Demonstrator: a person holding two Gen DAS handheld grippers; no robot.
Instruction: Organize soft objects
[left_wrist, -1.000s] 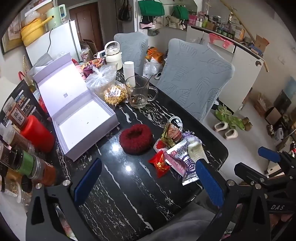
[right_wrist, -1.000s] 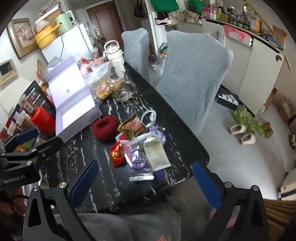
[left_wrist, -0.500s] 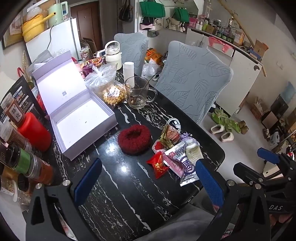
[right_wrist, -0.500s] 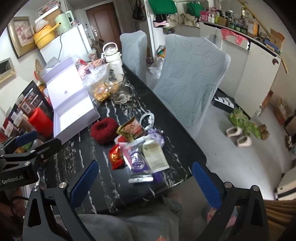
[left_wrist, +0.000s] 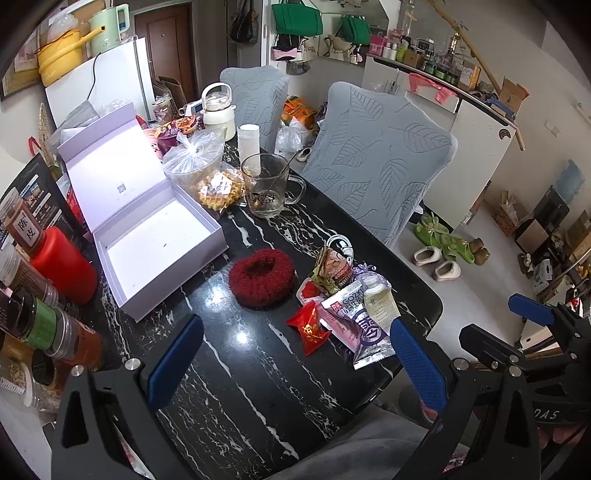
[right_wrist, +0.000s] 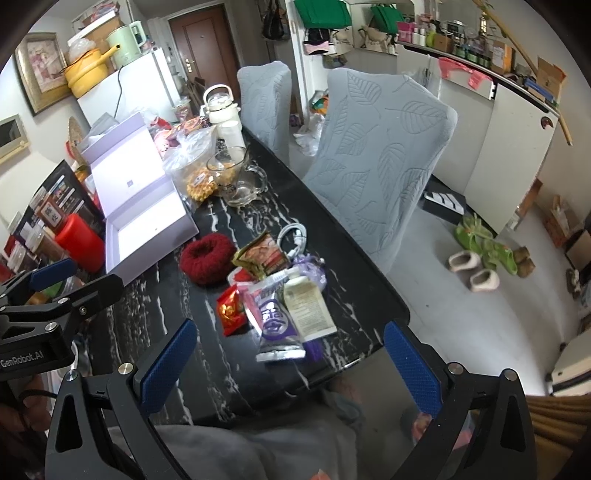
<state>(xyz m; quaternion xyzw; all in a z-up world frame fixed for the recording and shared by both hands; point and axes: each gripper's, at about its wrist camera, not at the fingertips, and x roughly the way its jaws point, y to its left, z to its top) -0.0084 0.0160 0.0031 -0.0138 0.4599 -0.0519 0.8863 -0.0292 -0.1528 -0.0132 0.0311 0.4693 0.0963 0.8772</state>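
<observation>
On the black marble table (left_wrist: 258, 369) we see the red fuzzy ring (left_wrist: 261, 277) just beside the open white box (left_wrist: 162, 254), snack packets (left_wrist: 354, 314) heaped nearby; left gripper (left_wrist: 295, 362) and right gripper (right_wrist: 288, 369) both splayed, empty, above the table's near edge

— What sort of place is this?
— A lived-in home, a dining corner. A black marbled desk (left_wrist: 258, 369) stands by two fabric-covered chairs (left_wrist: 373, 158), with a white fridge (left_wrist: 99, 85) behind.
— Anything else?
— Slippers (right_wrist: 476, 273) on the floor, green bags (left_wrist: 297, 16) hanging on the wall, spice jars (left_wrist: 40, 321) and a glass mug (left_wrist: 266, 190).
</observation>
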